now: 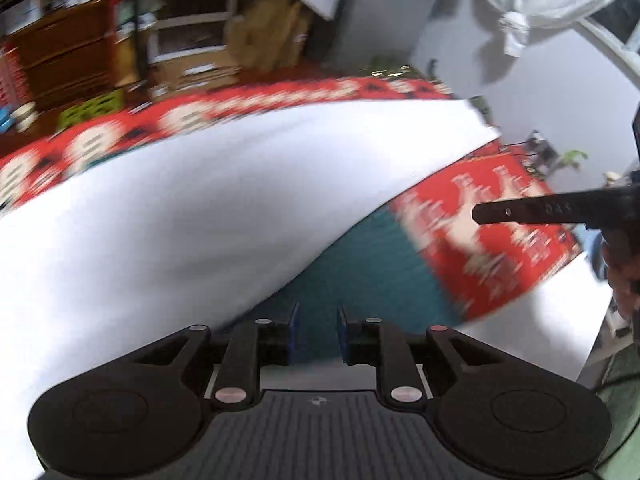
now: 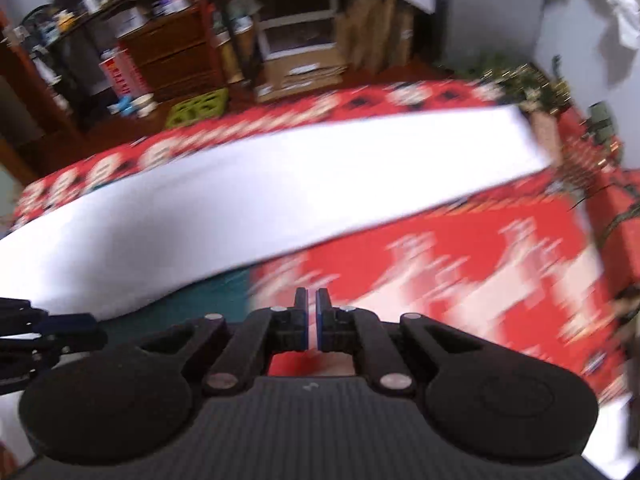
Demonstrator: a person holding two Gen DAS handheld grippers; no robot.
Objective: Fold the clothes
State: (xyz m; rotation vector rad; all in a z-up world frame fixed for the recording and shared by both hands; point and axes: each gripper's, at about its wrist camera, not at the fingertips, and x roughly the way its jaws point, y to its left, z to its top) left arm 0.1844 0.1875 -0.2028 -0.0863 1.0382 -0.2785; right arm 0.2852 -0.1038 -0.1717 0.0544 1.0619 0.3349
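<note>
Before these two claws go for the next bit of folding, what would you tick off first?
1. Left gripper empty, jaws apart: ok.
2. Right gripper empty, jaws nearly closed: ok.
3. White cloth lying flat on the red patterned cover: ok.
4. Teal garment in reach, just ahead of both grippers: ok.
5. Teal garment's edges and folds: cannot tell, blurred and partly covered.

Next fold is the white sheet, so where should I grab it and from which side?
Take the white sheet by its near long edge, where it ends over the teal fabric: that free border faces the camera, so probably come in low from the near side.
</note>
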